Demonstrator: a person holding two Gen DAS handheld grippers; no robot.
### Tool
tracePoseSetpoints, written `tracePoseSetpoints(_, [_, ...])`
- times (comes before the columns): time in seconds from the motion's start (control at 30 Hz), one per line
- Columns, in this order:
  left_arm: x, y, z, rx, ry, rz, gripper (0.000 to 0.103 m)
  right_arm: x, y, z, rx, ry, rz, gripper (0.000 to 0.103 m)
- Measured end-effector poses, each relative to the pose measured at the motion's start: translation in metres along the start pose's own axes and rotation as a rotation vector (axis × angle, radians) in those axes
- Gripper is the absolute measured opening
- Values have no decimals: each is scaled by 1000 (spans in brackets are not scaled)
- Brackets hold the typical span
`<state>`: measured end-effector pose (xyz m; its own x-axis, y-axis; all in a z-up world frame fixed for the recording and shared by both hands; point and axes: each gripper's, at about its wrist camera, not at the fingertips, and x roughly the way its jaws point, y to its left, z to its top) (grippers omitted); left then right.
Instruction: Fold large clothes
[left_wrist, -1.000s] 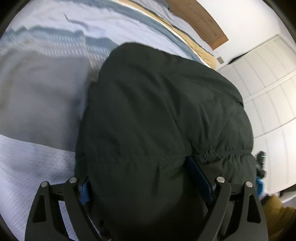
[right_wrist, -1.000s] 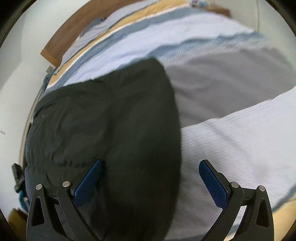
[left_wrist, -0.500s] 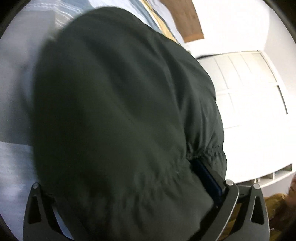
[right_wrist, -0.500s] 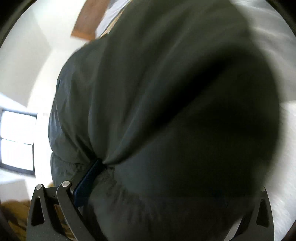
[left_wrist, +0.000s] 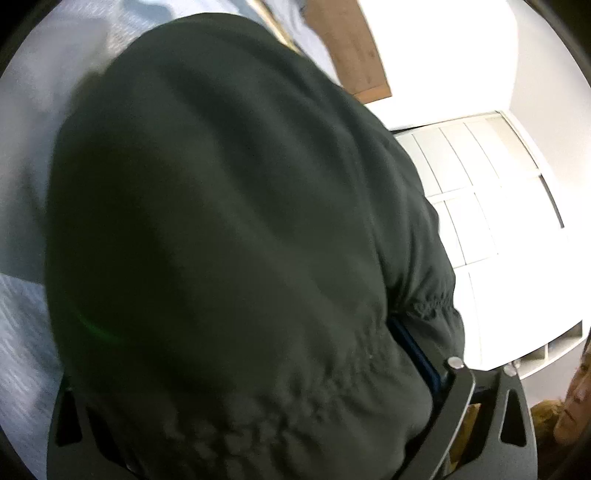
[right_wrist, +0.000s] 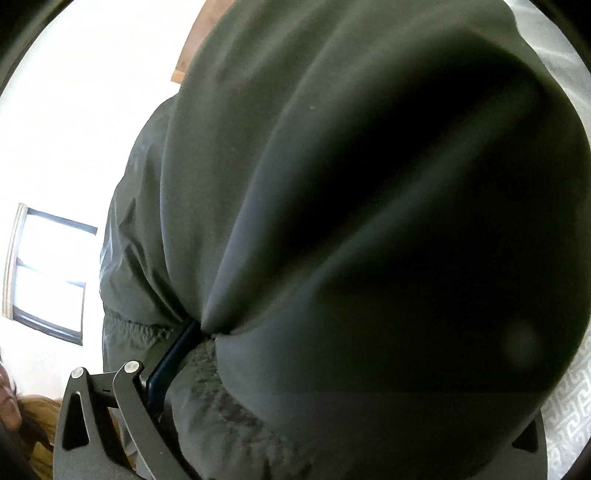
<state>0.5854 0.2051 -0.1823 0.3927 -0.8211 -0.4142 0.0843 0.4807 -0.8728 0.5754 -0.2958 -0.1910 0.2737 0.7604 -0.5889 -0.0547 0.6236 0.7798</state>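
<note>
Hauling a fold over, by the look of things: dark green garment (left_wrist: 229, 229) bunched across both pairs of tongs and ballooning out ahead of them, hiding most of what lies beyond. Gathered elastic hem sitting right at the fingers, close under each camera.

Left tongs (left_wrist: 240, 369) closing, with the hem wad between the jaws. Blue pad (left_wrist: 417, 350) of the right-hand finger lying against cloth, opposite finger buried under fabric, so cannot tell whether clamped or merely standing wide around the bulk. Right tongs (right_wrist: 351, 369) much the same: one blue pad showing, cloth creased to a point at its tip, other finger lost under the garment. Cannot tell whether gripping or apart.

Pale bedspread (left_wrist: 22, 332) showing left of the left tongs and right of the right tongs, beneath the hanging cloth. Wooden headboard (left_wrist: 347, 48) far ahead.

Next, probably: bringing the hem edge down onto the rest of the garment on the bed, keeping both pairs level so the edge lands straight, then letting go. Calls for a sure hold on a puffy, slippery-looking wad. Worth watching for cloth sliding out on one side and skewing the fold.

As for containers, no basket, box or bag seen. Only white cubby shelving (left_wrist: 554, 347) off to the right of the left tongs, contents too small to make out.
</note>
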Motion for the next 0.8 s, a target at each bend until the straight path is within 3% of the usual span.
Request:
tracePoseSetpoints(0.07, [2, -15, -6, 24, -11, -7, 68, 1, 3, -1, 2, -7, 3, 103])
tracePoseSetpoints(0.1, [2, -23, -9, 39, -16, -6, 62, 2, 9, -1, -5, -8, 1, 98])
tracePoseSetpoints(0.13, [1, -35, -11, 62, -21, 1, 54, 2, 13, -2, -9, -9, 10, 92])
tracePoseSetpoints(0.17, [-1, -44, -13, 77, -28, 1, 47, 2, 18, -3, -6, -14, 37, 75])
tracePoseSetpoints(0.27, [-11, -66, -19, 115, -50, -7, 38, -2, 40, -3, -36, -34, 33, 52])
tracePoseSetpoints(0.3, [-14, -74, -21, 128, -58, -10, 37, -3, 47, -3, -45, -41, 26, 44])
tracePoseSetpoints(0.4, [-20, -89, -23, 154, -79, -24, 33, -12, 69, -3, -70, -76, 23, 35])
tracePoseSetpoints(0.8, [-87, -160, -43, 304, -171, -136, 29, -59, 160, -12, -194, -175, 104, 30])
